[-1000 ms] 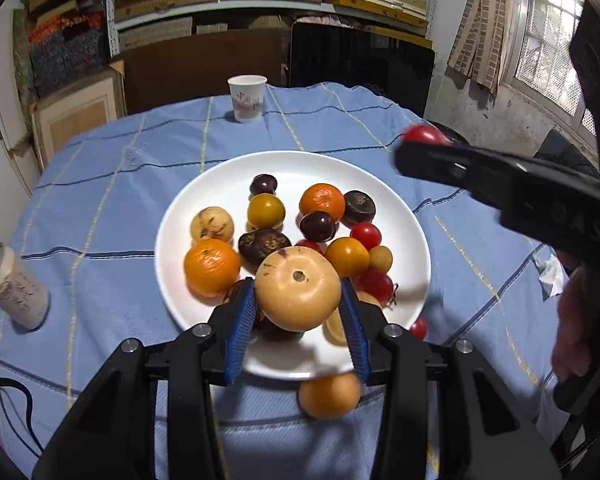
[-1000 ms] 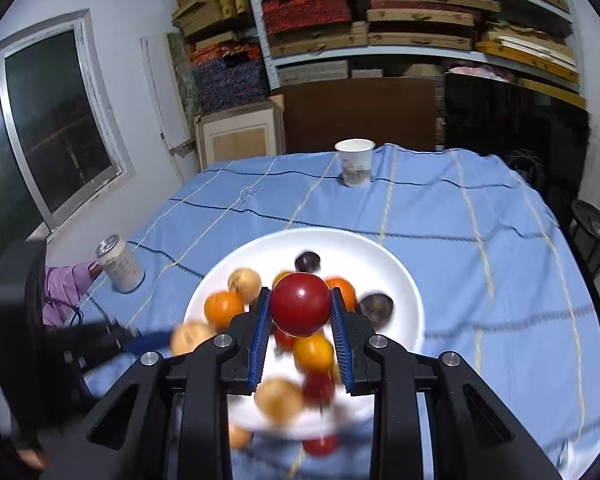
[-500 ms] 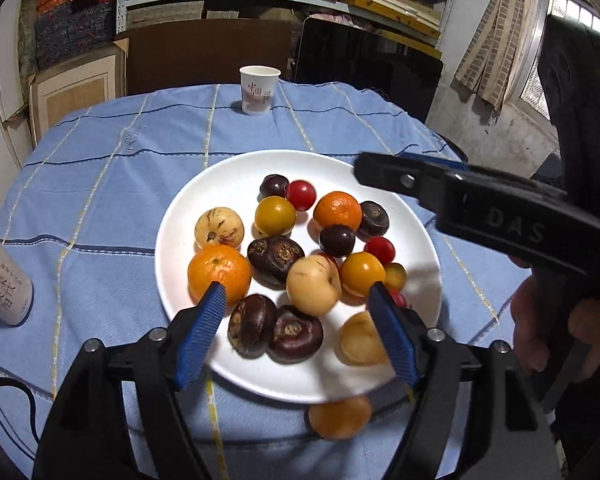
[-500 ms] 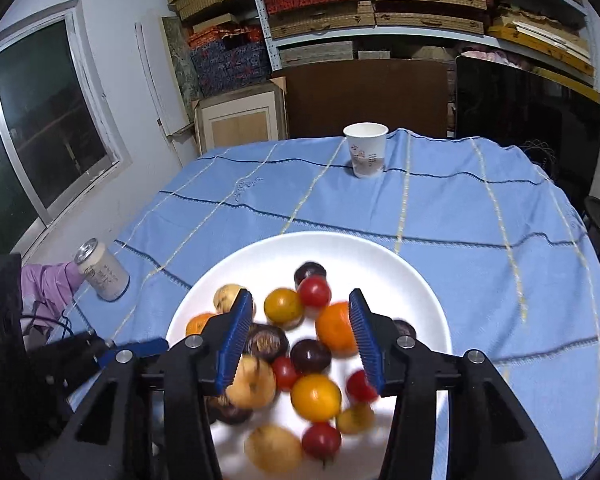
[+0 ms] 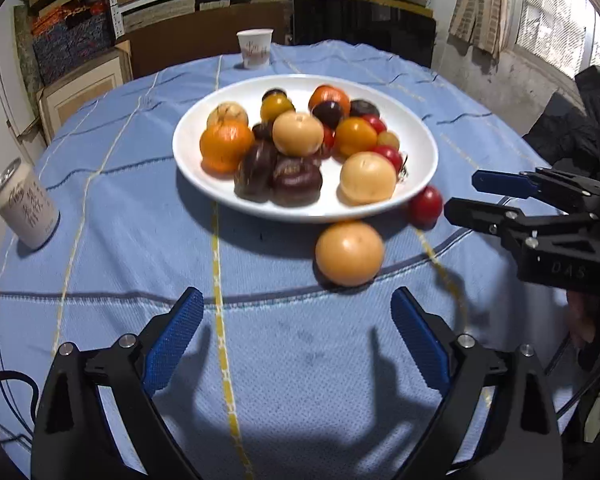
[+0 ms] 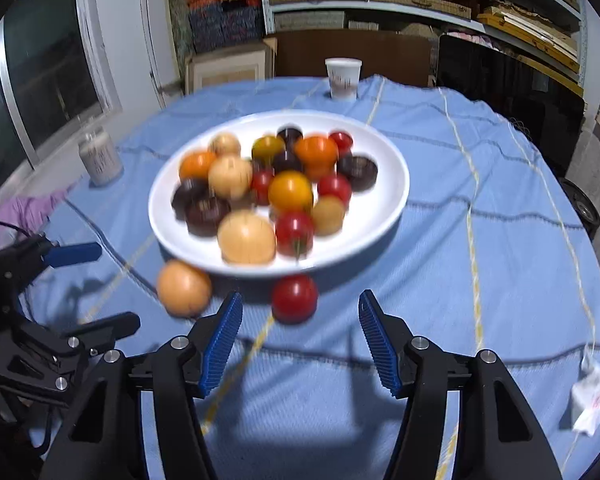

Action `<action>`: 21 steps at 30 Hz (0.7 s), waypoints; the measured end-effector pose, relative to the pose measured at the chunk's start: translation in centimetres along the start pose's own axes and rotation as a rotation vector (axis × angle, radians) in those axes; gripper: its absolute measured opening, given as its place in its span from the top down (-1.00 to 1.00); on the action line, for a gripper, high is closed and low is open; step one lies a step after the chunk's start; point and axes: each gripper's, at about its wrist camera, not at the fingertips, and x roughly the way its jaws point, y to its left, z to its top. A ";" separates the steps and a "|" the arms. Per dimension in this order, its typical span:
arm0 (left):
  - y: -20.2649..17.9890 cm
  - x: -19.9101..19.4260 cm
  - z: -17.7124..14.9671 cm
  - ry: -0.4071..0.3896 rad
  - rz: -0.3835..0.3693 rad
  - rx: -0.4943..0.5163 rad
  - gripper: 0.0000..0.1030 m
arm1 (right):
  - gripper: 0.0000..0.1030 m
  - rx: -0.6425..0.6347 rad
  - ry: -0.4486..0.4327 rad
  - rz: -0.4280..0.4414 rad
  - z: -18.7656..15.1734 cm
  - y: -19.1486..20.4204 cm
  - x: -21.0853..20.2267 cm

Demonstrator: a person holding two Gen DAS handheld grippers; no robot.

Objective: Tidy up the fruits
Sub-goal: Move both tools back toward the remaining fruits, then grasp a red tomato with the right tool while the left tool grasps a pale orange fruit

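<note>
Both claws [image 5: 296,322] now empty, fruit released.

A white plate [image 5: 420,136] heaped with mixed fruit; an orange [image 5: 349,253] and red tomato [image 5: 425,206] lie beside its rim.

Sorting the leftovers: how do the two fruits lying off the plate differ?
The tan-orange fruit is bigger and paler; the red tomato is smaller and glossy red. The tan-orange fruit lies nearer the left gripper, the red tomato nearer the right gripper. Both rest on the blue tablecloth, ungripped.
</note>
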 end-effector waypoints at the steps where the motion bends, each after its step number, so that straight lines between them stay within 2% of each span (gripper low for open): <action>1: -0.1 0.2 -0.2 0.003 0.010 -0.001 -0.80 | -0.19 -0.001 0.008 -0.003 -0.1 0.1 0.3; 12: -0.4 0.3 -0.5 0.009 0.028 -0.019 -0.80 | -0.21 -0.022 0.032 -0.076 0.7 0.8 2.9; 14: -0.4 0.3 -0.5 0.009 0.030 -0.020 -0.80 | 0.11 -0.046 0.051 -0.081 0.8 1.1 3.5; 15: -0.4 0.3 -0.4 0.008 0.030 -0.021 -0.79 | 0.42 -0.053 0.059 -0.075 0.9 1.3 3.7; 21: -0.3 0.5 -0.1 0.008 0.026 -0.021 -0.79 | 0.43 -0.081 0.041 -0.066 0.2 1.9 3.0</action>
